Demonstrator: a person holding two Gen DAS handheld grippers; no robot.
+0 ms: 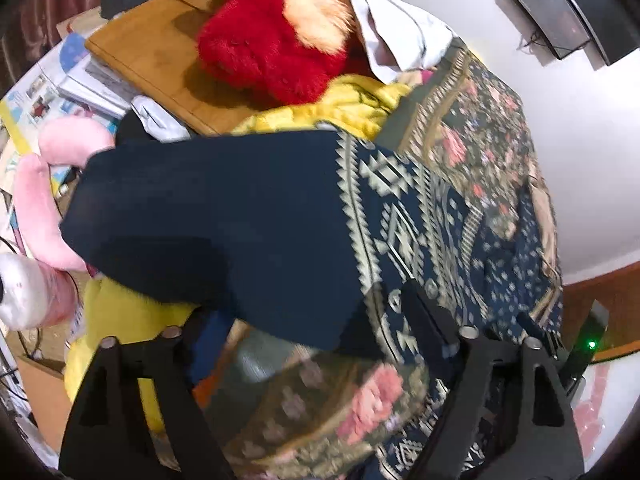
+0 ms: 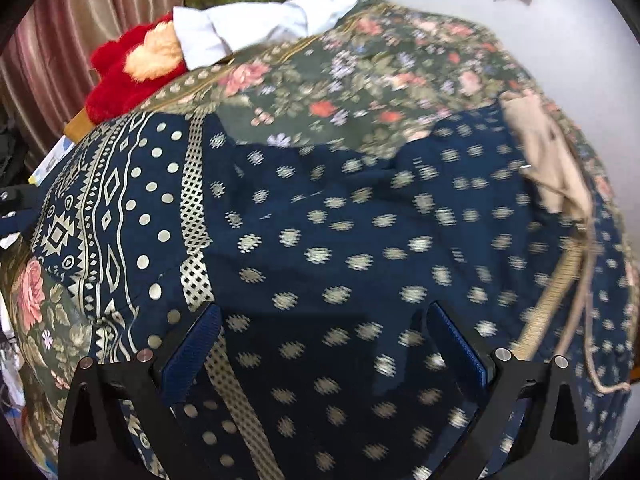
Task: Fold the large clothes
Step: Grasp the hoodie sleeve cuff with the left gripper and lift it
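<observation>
The navy garment (image 2: pixel 320 240) fills most of the right wrist view, lying spread over a floral cover (image 2: pixel 340 80), with its patterned border running down the left of the frame and a beige cloth (image 2: pixel 552 160) with a cord resting on it at the right edge. In the left wrist view the plain dark side of the garment (image 1: pixel 208 216) shows as a wide flap across the middle of the frame, turned over so that it hangs above the patterned part at the right. This suggests that one fold is started but not laid flat. The right gripper (image 2: pixel 320 344) stands with its blue fingers (image 2: pixel 192 352) spread wide at the bottom of the frame; the cloth lies under and between them, and they do not seem to pinch it. The left gripper (image 1: pixel 320 344) is also spread, at the bottom of its frame, with the flap edge between its fingers, but the blur hides whether it presses the cloth. As I judge it, the task is early: the garment is mostly unfolded and wrinkled, and the folds and smoothing are left. A red plush toy (image 1: pixel 272 40) and a white shirt (image 1: pixel 392 32) lie at the top of the frame.
</observation>
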